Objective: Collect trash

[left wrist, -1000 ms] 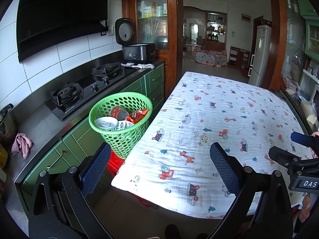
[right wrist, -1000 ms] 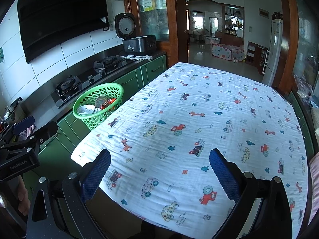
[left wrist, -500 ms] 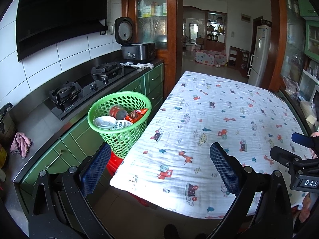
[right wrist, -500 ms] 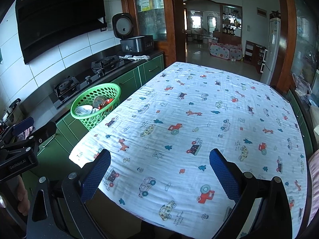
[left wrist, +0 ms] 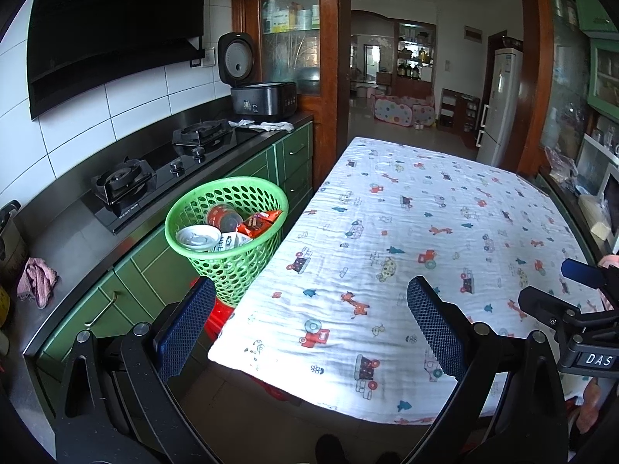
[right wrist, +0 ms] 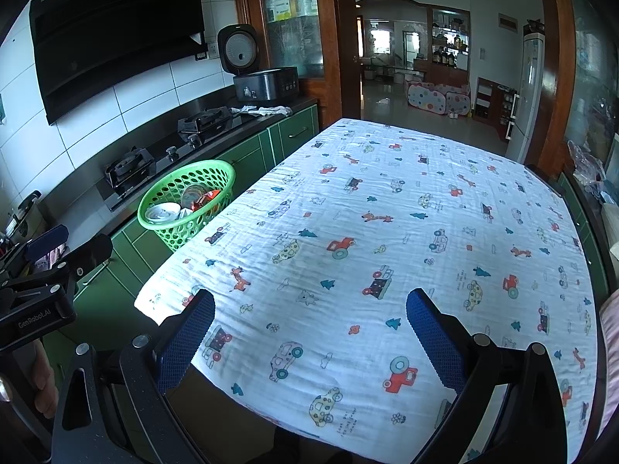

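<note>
Green perforated basket (left wrist: 226,232) stands just beside the tabletop's (left wrist: 445,232) left edge, in front of the green cabinets. It holds a tin can (left wrist: 198,236), a red bottle (left wrist: 224,218) and a red wrapper (left wrist: 257,223). Left gripper (left wrist: 309,324) hovers at the tabletop's near corner, fingers spread wide, holding nothing. Right gripper (right wrist: 309,328) hovers over the printed cloth, fingers likewise wide apart and empty.
</note>
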Demonstrator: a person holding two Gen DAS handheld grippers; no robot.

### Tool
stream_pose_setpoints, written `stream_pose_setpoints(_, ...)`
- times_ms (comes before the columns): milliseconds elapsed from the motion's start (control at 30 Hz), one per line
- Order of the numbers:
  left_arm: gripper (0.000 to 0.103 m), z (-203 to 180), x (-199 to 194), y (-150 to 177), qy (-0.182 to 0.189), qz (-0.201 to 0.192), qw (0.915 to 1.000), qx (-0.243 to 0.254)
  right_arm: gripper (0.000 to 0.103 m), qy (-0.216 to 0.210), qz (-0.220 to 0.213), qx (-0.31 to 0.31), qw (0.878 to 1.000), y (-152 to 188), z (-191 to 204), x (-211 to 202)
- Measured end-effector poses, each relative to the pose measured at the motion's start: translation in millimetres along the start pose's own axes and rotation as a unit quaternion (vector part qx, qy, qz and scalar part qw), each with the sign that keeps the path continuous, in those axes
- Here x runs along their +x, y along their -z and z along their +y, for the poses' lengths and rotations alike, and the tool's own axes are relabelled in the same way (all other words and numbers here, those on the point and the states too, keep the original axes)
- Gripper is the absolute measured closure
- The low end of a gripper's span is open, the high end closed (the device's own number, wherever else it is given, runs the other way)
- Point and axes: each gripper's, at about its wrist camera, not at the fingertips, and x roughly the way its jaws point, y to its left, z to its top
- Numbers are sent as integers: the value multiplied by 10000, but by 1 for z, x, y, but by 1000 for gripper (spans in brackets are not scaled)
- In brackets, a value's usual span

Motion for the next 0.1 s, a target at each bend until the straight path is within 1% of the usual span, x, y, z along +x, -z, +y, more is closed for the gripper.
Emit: stream_pose_setpoints(100, 5, 0, 0, 0, 2, -1, 10000, 0, 7, -3, 5, -7, 10000, 1, 0, 0)
